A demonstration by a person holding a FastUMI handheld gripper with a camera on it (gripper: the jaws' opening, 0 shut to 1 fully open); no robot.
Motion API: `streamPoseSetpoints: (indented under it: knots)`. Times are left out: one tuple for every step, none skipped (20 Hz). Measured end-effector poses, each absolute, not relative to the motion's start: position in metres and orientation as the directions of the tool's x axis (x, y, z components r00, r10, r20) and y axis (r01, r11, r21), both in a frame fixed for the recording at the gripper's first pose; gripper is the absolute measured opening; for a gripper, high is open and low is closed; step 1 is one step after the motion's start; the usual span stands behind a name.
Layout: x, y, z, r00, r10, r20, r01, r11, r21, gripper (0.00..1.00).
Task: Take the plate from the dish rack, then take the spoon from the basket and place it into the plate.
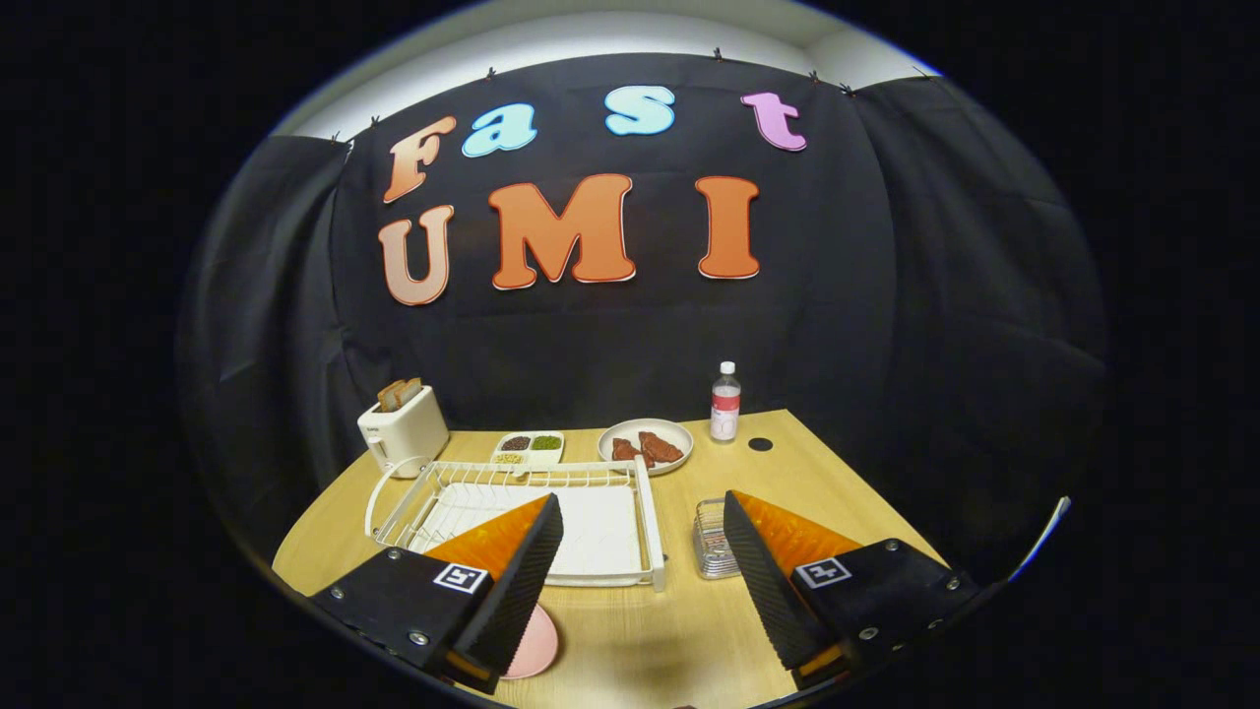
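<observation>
Pale wood tabletop (748,630), black cloth wall behind. Far left: white toaster (404,430) with bread in its slots. Next, white wire dish rack (536,522), its tray bare. Pink plate (532,642) lies flat on the tabletop, partly hidden under the left finger. Beyond the rack: small divided dish (530,448), then a plate of brown food (646,445). Clear basket (713,539) sits just right of the rack, contents unclear. Bottle (725,401) farther back. Claw (645,581) spread wide, gripping nothing.
</observation>
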State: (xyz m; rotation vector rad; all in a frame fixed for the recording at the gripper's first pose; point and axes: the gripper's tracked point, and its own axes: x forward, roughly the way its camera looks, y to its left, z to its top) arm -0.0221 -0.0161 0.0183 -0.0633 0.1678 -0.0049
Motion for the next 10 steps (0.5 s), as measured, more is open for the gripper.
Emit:
streamPoseSetpoints:
  knots:
    - [-0.021,-0.024,0.027,0.988,-0.015,-0.153,0.006,0.998,-0.059,0.98]
    - [-0.021,-0.033,0.033,0.989,-0.018,-0.144,0.011,0.998,-0.054,0.98]
    - [-0.022,-0.041,0.039,0.990,-0.020,-0.137,0.013,0.999,-0.051,0.97]
    - [-0.023,-0.050,0.043,0.991,-0.025,-0.132,0.018,0.999,-0.051,0.97]
    - [-0.023,-0.059,0.047,0.992,-0.030,-0.125,0.023,0.998,-0.053,0.97]
    - [-0.024,-0.069,0.051,0.993,-0.036,-0.116,0.029,0.998,-0.057,0.97]
    - [-0.025,-0.078,0.053,0.993,-0.041,-0.112,0.035,0.998,-0.058,0.97]
    - [-0.025,-0.087,0.055,0.993,-0.043,-0.109,0.037,0.998,-0.055,0.97]
    - [-0.025,-0.095,0.056,0.993,-0.046,-0.107,0.041,0.998,-0.049,0.97]
    - [-0.026,-0.104,0.057,0.993,-0.048,-0.109,0.043,0.998,-0.042,0.97]
